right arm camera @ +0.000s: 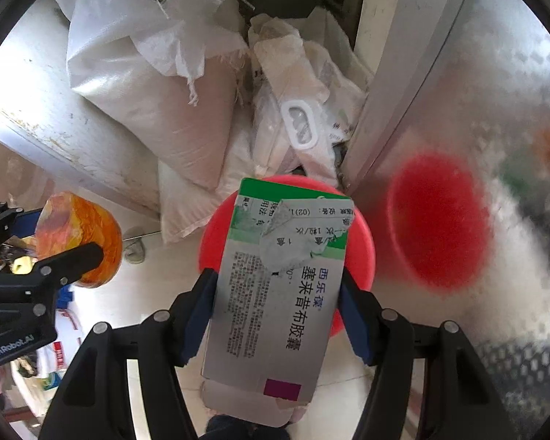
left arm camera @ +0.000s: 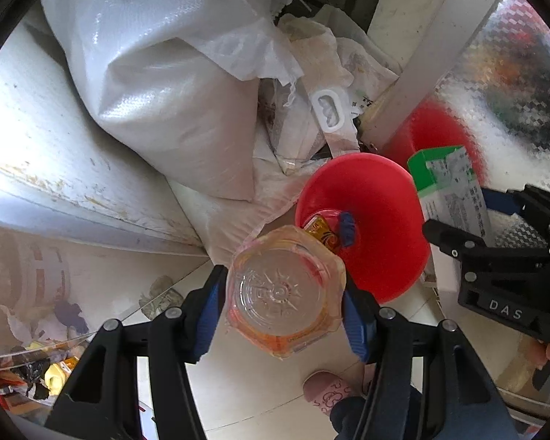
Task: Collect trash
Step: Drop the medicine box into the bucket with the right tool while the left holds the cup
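Here your left claw (left arm camera: 284, 293) is clenched on a clear, orange-labelled plastic bottle (left arm camera: 286, 289), and your right claw (right arm camera: 277, 302) grips a flat grey-and-green cardboard medicine box (right arm camera: 275, 293). Both hang above the round red plastic bin (left arm camera: 366, 227) on the pale floor. Likely the drop comes next: centre each item over the bin's mouth before letting go. The bottle's base faces the left camera, long axis running away into the bin; the box's long axis runs forward along the fingers, green end leading.
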{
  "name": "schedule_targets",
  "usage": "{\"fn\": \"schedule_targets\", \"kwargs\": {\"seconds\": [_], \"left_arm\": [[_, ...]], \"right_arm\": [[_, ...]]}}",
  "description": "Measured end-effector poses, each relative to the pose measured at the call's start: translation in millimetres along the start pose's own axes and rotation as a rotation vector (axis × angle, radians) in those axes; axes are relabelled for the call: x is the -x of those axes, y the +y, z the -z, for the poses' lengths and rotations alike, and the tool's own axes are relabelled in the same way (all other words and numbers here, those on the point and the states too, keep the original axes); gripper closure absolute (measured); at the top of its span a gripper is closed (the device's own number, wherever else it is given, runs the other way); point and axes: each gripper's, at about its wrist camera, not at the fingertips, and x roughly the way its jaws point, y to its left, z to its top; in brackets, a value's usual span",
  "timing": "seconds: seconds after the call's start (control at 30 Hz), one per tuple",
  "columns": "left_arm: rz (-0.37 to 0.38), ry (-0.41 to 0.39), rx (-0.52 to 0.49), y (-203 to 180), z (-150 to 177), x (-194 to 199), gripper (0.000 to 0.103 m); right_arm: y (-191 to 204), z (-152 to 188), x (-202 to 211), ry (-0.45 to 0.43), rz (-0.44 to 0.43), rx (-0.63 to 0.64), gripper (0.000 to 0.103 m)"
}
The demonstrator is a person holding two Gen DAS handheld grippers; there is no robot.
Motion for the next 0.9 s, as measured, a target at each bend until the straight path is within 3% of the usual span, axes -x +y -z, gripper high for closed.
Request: {"fn": "schedule_targets", "kwargs": {"seconds": [0.07, 0.23, 0.63, 0.9], "left_arm": [[-0.018, -0.003, -0.019, -2, -1, -3, 0.047], [-0.023, 0.001, -0.042, -4, -5, -5, 0.047], [0.023, 0.003, -0.118, -24, -17, -6, 0.047], [0.078, 0.023, -0.206, -48, -26, -14, 0.047]], "right_arm": [[-1, -1, -4, 0.0, -0.001, -0.003, 0.018], [-4, 1, -3, -0.009, 0.027, -0.011, 0.006], [-19, 21, 3, -0.021, 0.106, -0.126, 0.006], [-33, 49, 6, 0.02, 0.106, -0.256, 0.006]]}}
